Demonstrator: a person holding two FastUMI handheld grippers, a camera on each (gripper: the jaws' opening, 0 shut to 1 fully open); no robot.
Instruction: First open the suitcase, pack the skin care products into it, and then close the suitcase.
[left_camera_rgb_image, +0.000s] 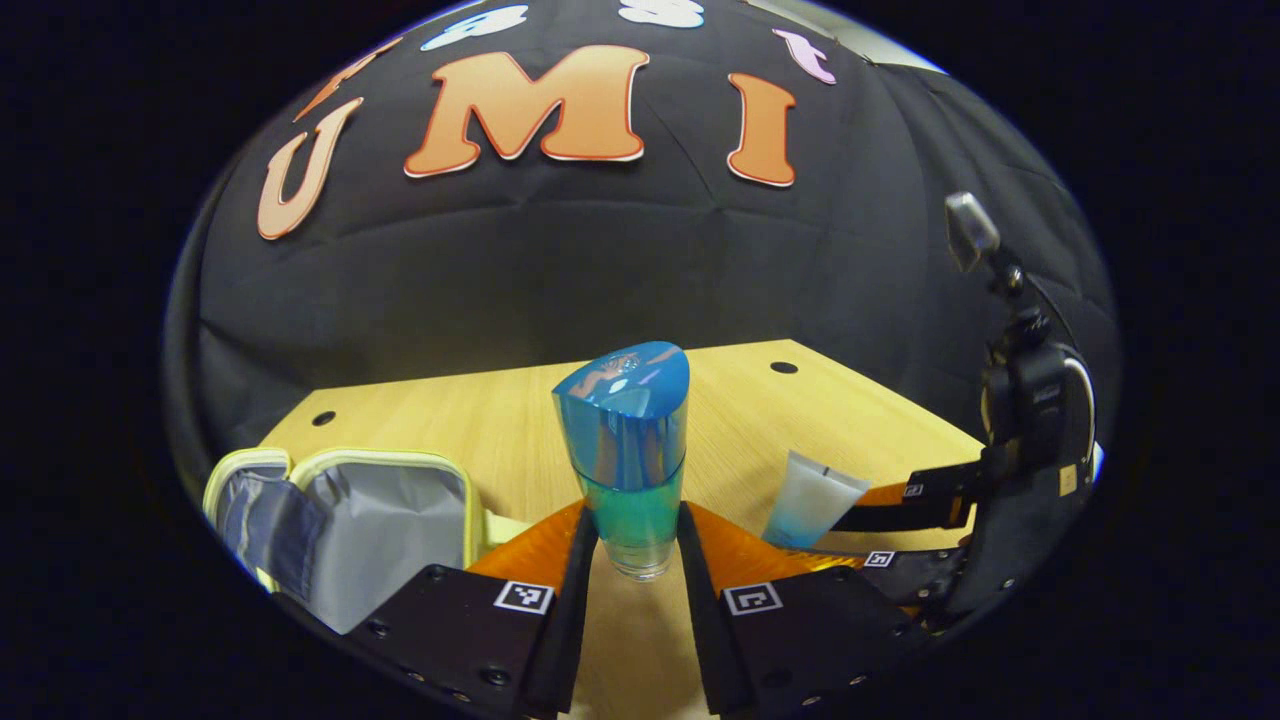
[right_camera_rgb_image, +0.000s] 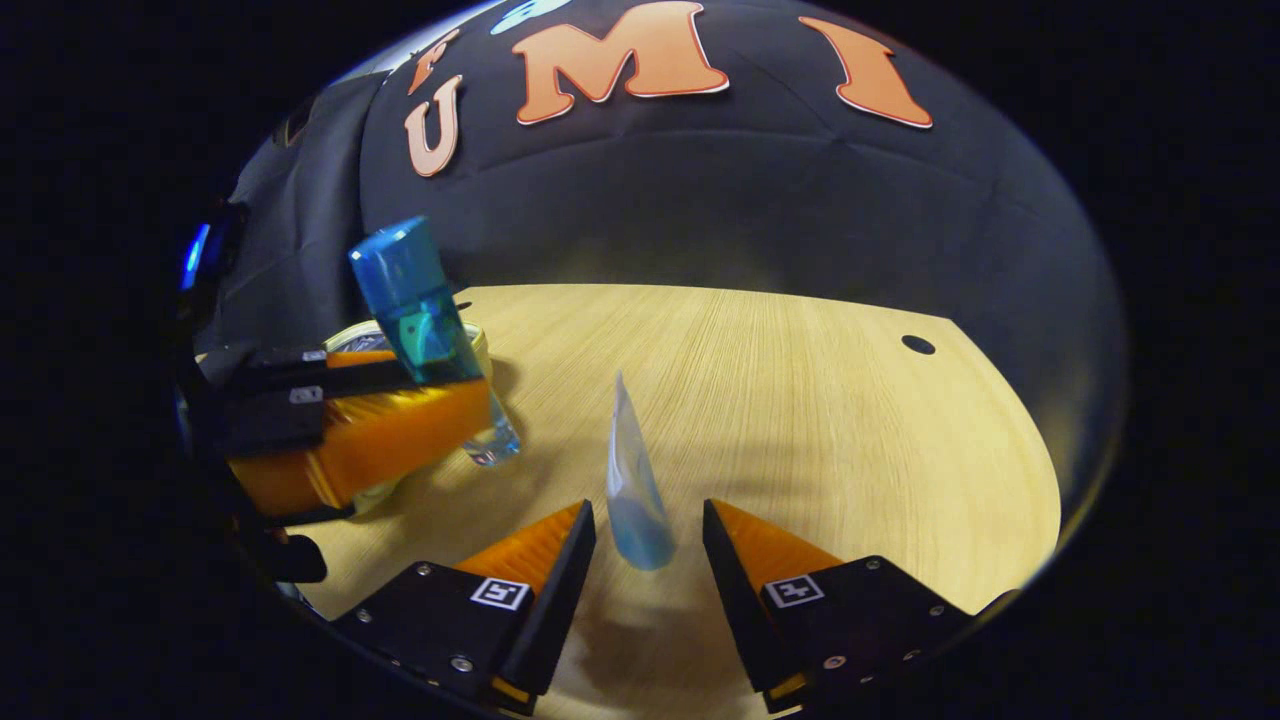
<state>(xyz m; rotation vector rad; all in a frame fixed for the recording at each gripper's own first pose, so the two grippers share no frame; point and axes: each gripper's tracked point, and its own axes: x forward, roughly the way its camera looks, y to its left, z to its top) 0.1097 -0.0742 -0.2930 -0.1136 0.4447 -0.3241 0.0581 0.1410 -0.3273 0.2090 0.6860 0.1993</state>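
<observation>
We work on a wooden tabletop (right_camera_rgb_image: 800, 400) that runs back to the black booth wall, with a wide bare stretch on our right side and its curved edge well apart from anything we handle. At the left of the left gripper view the suitcase (left_camera_rgb_image: 390, 520) lies already open, pale rim up and grey lining showing, so we judge the packing step is under way and the opening is free to receive things.

Our left hand-held gripper (left_camera_rgb_image: 636, 545) is clenched on the blue bottle (left_camera_rgb_image: 630, 460): both fingers press its lower body while the glossy cap stands clear above them. In the right gripper view the bottle (right_camera_rgb_image: 415, 300) leans a little and its clear base sits just at or slightly above the wood; we cannot tell which. Gripping low keeps the tall bottle steady for a short carry to the case just beside it.

Our right hand-held gripper (right_camera_rgb_image: 648, 535) is spread, and the small tube (right_camera_rgb_image: 632, 480) stands cap-down between the fingers with a gap on each side, so nothing is grasped yet. The tube (left_camera_rgb_image: 812, 498) is narrow and light; we think a slow, centred squeeze is needed or it may tip over
</observation>
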